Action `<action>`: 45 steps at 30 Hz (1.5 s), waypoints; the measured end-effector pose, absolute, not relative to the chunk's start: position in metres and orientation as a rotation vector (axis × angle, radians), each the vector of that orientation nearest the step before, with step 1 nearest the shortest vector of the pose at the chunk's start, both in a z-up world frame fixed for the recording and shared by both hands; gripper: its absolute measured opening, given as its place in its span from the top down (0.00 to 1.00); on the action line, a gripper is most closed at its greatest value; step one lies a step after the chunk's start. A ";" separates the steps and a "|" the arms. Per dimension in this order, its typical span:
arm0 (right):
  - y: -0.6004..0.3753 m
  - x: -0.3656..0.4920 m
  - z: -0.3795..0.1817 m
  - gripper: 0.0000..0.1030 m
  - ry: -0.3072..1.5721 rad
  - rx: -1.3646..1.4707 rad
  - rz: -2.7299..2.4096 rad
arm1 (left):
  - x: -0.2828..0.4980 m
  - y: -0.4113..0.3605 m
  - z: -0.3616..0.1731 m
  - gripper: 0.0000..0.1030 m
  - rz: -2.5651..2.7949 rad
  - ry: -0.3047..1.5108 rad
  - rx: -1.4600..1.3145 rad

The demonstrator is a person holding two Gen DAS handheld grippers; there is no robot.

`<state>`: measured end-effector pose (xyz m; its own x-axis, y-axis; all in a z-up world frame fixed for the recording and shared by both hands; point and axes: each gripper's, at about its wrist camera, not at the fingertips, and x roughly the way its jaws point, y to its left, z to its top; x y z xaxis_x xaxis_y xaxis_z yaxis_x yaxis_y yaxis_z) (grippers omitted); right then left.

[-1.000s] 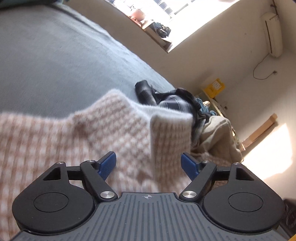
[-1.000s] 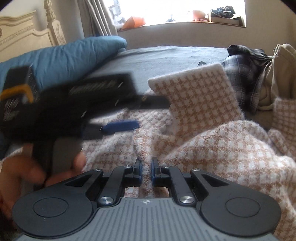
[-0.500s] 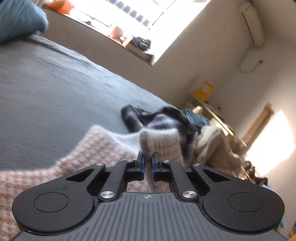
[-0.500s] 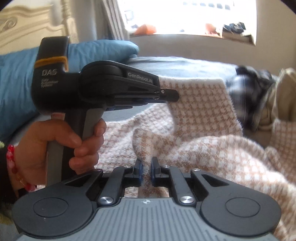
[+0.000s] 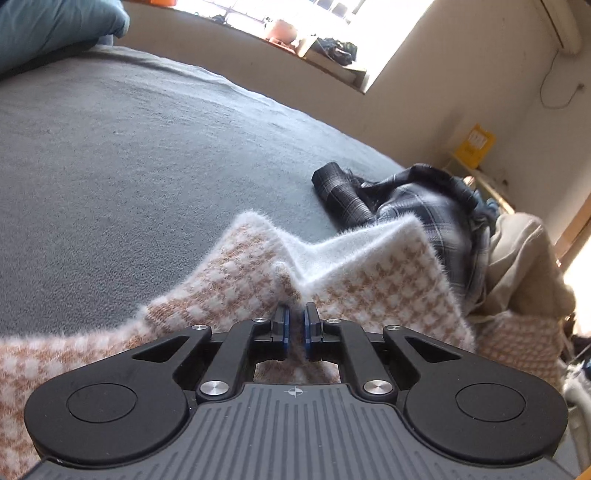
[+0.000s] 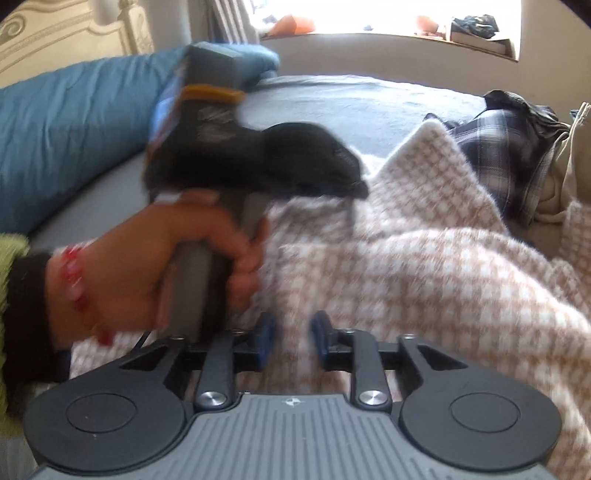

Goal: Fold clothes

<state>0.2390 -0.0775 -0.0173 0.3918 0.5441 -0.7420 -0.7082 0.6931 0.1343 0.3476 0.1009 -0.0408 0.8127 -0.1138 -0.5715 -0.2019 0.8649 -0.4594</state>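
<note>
Early yet — left gripper (image 5: 295, 325) pinches a fold of the checked sweater (image 5: 369, 280) right at its tips, right gripper (image 6: 291, 332) jaws have just been opening, cloth between but unpressed — sweater rumpled ahead, no fold finished.

The left wrist camera sits low behind its own fingers, close over the checked sweater (image 5: 373, 280), and faces across the grey bed (image 5: 129, 155) toward its far edge, the window sill (image 5: 325, 59) and the room's corner. The right wrist camera also rides close above the sweater (image 6: 424, 266), tilted downward, facing the far edge and the headboard (image 6: 66, 33). Both views share the sweater's raised corner, the plaid garment (image 5: 424, 206) and the sill.
</note>
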 end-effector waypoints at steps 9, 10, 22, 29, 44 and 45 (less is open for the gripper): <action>-0.138 0.193 0.017 0.51 0.868 -0.067 0.823 | 0.332 0.113 -0.023 0.65 0.067 0.656 -0.591; -0.151 0.188 0.023 0.51 0.873 -0.038 0.811 | 0.328 0.116 -0.019 0.57 0.077 0.654 -0.599; -0.333 0.080 0.062 0.50 0.893 0.198 0.514 | 0.215 0.108 0.076 0.43 0.018 0.571 -0.371; -0.307 -0.003 0.052 0.54 0.840 -0.006 0.706 | 0.150 0.040 0.048 0.43 -0.117 0.748 -0.350; -0.266 -0.048 -0.011 0.96 0.847 -0.440 0.639 | 0.132 0.007 0.004 0.43 -0.036 0.817 -0.316; -0.270 -0.049 -0.005 0.96 0.836 -0.425 0.637 | 0.133 0.008 0.003 0.43 -0.032 0.820 -0.324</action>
<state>-0.0489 -0.2705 -0.0045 0.5043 0.3501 -0.7894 -0.6687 0.7367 -0.1004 0.1329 0.0082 0.0025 0.6847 -0.1529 -0.7126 -0.0963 0.9502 -0.2964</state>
